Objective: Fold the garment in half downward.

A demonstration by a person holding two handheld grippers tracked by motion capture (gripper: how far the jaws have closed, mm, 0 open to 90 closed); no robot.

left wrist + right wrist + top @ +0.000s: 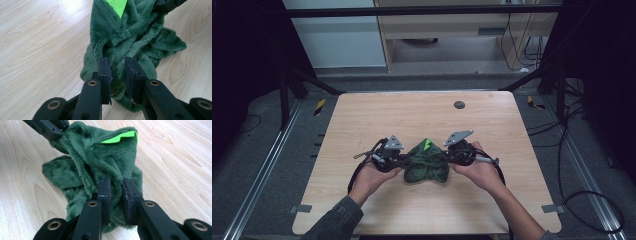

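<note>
Both black two-jaw grippers are seen at the ends of a crumpled dark green plush cloth [427, 164] on the pale wooden table [422, 117]. Fabric is pinched by the left gripper [117, 72] and by the right gripper [116, 191], jaws slightly parted. A bright green tag [117, 138] is shown on top.

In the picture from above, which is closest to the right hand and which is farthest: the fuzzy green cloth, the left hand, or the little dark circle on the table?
1. Green cloth: right beside the right hand, between both grippers.
2. Left hand: across the cloth.
3. Dark circle: up near the table's far edge.
</note>
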